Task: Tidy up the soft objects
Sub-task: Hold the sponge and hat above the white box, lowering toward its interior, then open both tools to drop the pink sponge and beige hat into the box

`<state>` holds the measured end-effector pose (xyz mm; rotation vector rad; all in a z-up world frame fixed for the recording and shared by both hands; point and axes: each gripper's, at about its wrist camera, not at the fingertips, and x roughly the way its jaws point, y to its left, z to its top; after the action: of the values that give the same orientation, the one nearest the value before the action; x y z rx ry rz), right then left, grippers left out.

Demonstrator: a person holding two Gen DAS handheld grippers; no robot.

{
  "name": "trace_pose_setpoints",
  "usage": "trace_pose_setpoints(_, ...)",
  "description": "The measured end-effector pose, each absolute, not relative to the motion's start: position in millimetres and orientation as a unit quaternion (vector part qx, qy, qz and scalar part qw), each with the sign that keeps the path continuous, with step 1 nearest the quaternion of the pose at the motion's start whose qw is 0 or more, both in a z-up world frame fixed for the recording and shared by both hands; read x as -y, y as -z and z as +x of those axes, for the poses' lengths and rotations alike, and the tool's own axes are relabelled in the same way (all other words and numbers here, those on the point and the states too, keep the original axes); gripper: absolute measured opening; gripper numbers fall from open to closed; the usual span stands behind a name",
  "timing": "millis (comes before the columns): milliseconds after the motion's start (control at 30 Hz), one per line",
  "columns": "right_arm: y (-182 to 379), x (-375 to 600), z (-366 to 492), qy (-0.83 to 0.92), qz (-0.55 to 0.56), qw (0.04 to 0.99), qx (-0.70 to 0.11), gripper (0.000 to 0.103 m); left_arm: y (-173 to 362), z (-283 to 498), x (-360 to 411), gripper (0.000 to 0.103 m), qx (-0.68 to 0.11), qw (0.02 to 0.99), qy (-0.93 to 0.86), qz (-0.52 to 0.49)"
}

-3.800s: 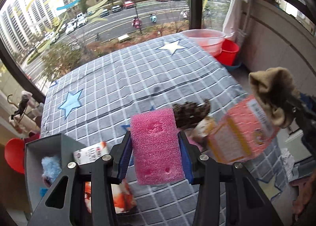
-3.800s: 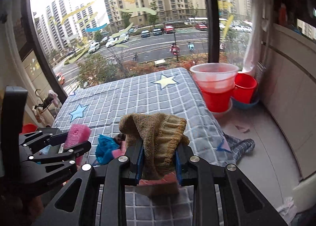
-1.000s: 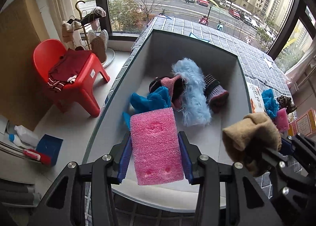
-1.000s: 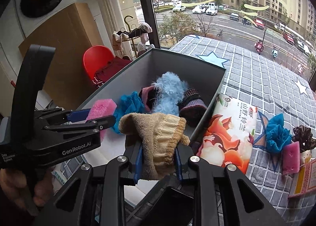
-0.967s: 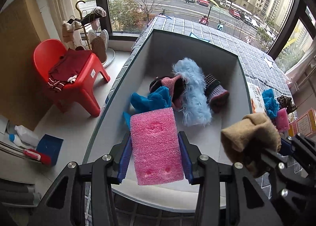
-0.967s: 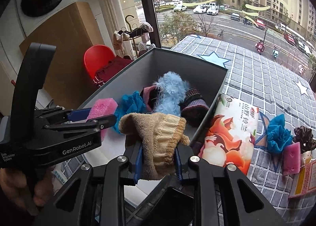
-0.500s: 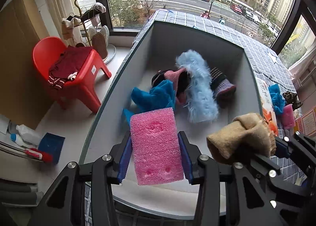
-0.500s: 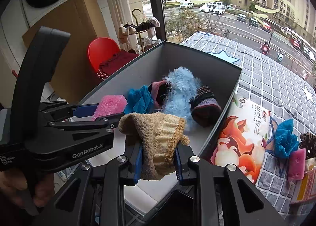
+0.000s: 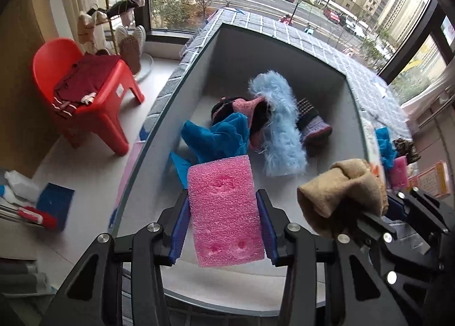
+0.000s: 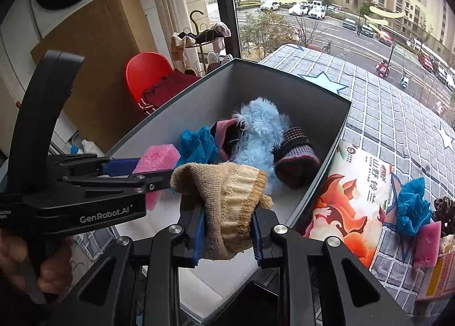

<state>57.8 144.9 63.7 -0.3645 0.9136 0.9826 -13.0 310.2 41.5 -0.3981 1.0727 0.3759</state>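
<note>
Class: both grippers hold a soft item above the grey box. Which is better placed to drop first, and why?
Probably left. The left gripper holds the pink sponge over bare floor inside the grey box; the right gripper's tan knit hat hangs nearer the front rim.

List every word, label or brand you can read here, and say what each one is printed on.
"GenRobot.AI": on the side of the left gripper, seen from the right wrist.
"山野铃兰" (last characters uncertain): large print on the fox-picture packet beside the grey box.
Small print on that packet, on the orange carton and the red chair's sticker: too small to read.
</note>
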Motion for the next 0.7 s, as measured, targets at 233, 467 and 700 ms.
trace_pose_setpoints(233, -60.0, -146.5, 57.1, -0.451, -0.176, 0.767, -0.42, 0.027, -44.8, -8.3, -299.3, 0.048, -0.504, 0.828, -0.193, -0.149)
trace_pose_setpoints(467, -62.8, -150.5, 62.1, -0.45, -0.178, 0.77, -0.417, 0.027, -47.1, -7.4, -302.9, 0.048, -0.503, 0.828, -0.203, -0.143)
trace_pose_setpoints(700, -69.2, -156.5, 60.3, -0.458, -0.185, 0.768, -0.407, 0.035, -49.2, -8.9, -306.4, 0.058, -0.502, 0.825, -0.212, -0.148)
